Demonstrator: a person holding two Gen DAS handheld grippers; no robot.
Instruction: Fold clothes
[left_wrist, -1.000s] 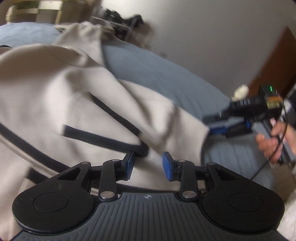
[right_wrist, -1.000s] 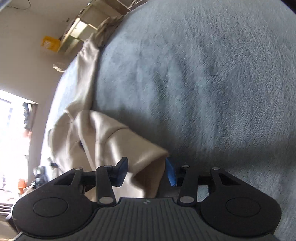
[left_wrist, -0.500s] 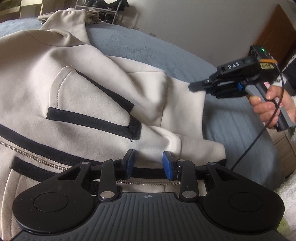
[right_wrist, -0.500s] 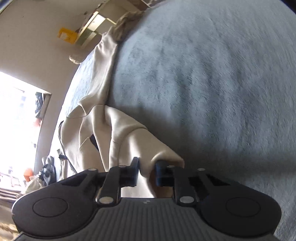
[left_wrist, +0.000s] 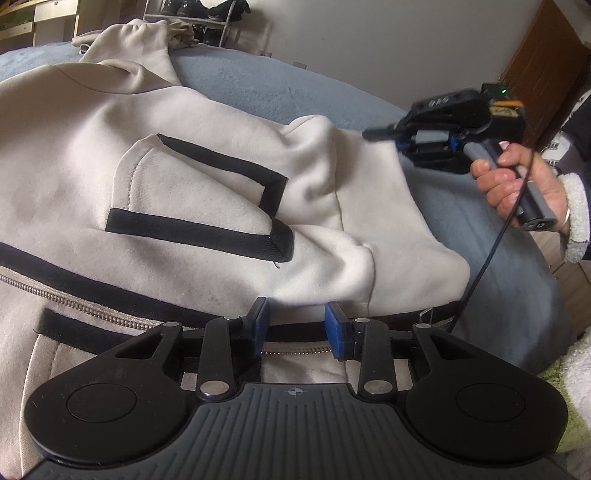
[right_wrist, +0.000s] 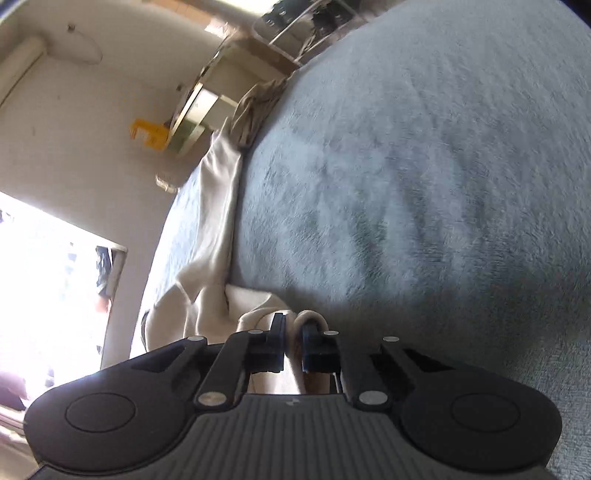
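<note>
Ahead of your left tongs (left_wrist: 295, 328) the beige hoodie (left_wrist: 192, 206) lay spread front-up on the grey-blue blanket (left_wrist: 280, 92). Its zipper (left_wrist: 92, 306) ran across just beyond the blue pads (left_wrist: 335, 334), passing under the gap between them. Those jaws stood partly apart with only flat cloth below them; nothing was pinched, and you cannot tell from this view whether the tips touched the fabric. Further out from the left tongs sat a pocket edged in black tape (left_wrist: 199, 225), and past that the hood (left_wrist: 136, 48) reached toward the far edge of the bed.

Up and to the right of the left tongs, your right hand (left_wrist: 517, 184) held the right tongs (right_wrist: 293, 338) by the grey handle, a black cable (left_wrist: 491, 251) trailing down from it. The tips met the outer fold of the sleeve (left_wrist: 354, 155).

From the right tongs' own camera, the jaws were closing, nearly together, with a rolled edge of beige cloth pressed between the pads. To the left of those tongs the rest of the hoodie (right_wrist: 218, 221) trailed away along the blanket (right_wrist: 424, 184); to the right lay bare blanket only. That view was somewhat blurred.
</note>
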